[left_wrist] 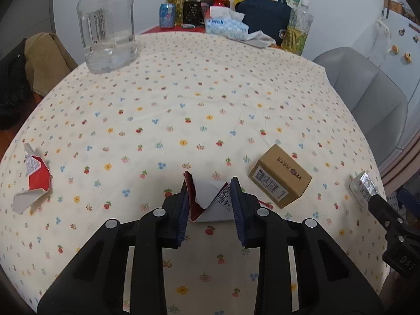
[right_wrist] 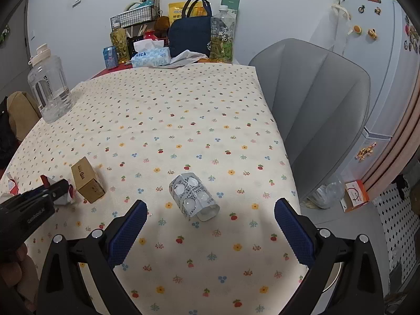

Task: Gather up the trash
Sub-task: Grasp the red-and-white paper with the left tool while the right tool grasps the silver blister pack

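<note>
In the left wrist view, my left gripper (left_wrist: 210,185) is shut on a torn red and white wrapper (left_wrist: 210,199) that rests on the flowered tablecloth (left_wrist: 183,99). A second red and white wrapper (left_wrist: 32,178) lies at the far left. To the right of the held wrapper is a small brown carton (left_wrist: 279,176). In the right wrist view, my right gripper (right_wrist: 210,204) stands open, low over the cloth. A silver blister pack (right_wrist: 193,197) lies just ahead between its fingers, untouched. The left gripper (right_wrist: 56,187) and the brown carton (right_wrist: 86,181) show at that view's left.
A clear water jug (left_wrist: 107,26) stands at the back left. A tissue box (left_wrist: 225,27), bottles, a can and a navy bag (left_wrist: 265,18) crowd the far edge. A grey chair (right_wrist: 315,110) sits right of the table, with a fridge (right_wrist: 380,52) behind it.
</note>
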